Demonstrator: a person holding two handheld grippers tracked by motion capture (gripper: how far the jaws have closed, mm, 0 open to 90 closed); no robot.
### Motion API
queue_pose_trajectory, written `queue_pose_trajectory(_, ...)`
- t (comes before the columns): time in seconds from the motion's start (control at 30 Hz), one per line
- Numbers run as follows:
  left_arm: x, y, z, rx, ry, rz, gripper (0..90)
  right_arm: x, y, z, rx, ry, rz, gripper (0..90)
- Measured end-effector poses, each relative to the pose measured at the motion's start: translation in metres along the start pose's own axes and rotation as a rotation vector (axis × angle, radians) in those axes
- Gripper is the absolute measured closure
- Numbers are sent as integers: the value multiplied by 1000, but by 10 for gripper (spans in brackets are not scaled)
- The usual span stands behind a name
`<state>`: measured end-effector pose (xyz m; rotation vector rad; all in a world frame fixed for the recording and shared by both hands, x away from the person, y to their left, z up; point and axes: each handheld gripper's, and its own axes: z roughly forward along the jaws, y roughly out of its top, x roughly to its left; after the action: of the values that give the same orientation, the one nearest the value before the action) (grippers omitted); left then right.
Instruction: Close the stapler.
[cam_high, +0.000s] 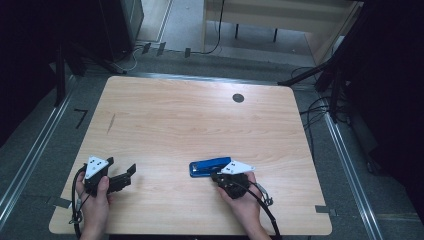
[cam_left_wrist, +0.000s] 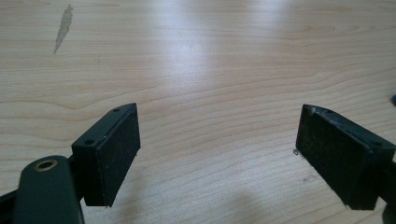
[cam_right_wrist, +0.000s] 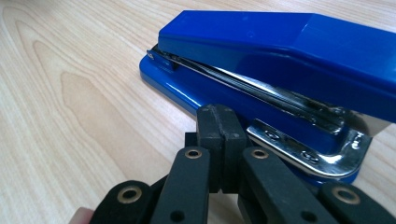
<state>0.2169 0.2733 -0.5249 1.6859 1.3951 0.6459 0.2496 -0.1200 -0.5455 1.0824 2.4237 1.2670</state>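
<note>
A blue stapler (cam_high: 207, 166) lies flat on the wooden table (cam_high: 200, 120), near the front, a little right of centre. My right gripper (cam_high: 216, 176) sits just in front of it. In the right gripper view its jaws (cam_right_wrist: 218, 112) are pressed together with nothing between them, their tips right at the near side of the stapler's (cam_right_wrist: 280, 42) base, by the metal hinge end. Whether they touch it I cannot tell. My left gripper (cam_high: 127, 176) rests at the front left, far from the stapler. Its pads (cam_left_wrist: 116, 154) stand wide open over bare wood, holding nothing.
A dark round hole (cam_high: 238, 98) sits in the table's far right part. A faint grey streak (cam_high: 111, 123) marks the wood at the left, also in the left gripper view (cam_left_wrist: 63, 28). Cables and stand legs lie on the floor beyond the table.
</note>
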Motion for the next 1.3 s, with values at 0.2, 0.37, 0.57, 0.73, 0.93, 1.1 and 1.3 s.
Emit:
queue_pose_trajectory(0.2, -1, 0, 1, 10, 4, 10, 144, 3, 4, 5, 1, 1, -13, 900)
queue_pose_trajectory(0.37, -1, 0, 1, 10, -1, 12, 144, 7, 7, 10, 2, -3, -29, 900)
queue_pose_trajectory(0.57, -1, 0, 1, 9, 0, 16, 144, 15, 12, 17, 2, -3, -57, 900)
queue_pose_trajectory(0.73, -1, 0, 1, 8, -1, 17, 144, 20, 16, 23, 3, -9, -44, 900)
queue_pose_trajectory(0.93, -1, 0, 1, 10, -2, 15, 144, 24, 19, 27, 0, -15, -31, 900)
queue_pose_trajectory(1.1, -1, 0, 1, 8, -1, 16, 144, 29, 23, 33, 1, -20, -26, 900)
queue_pose_trajectory(1.3, -1, 0, 1, 10, -1, 15, 144, 33, 28, 39, 0, -28, -26, 900)
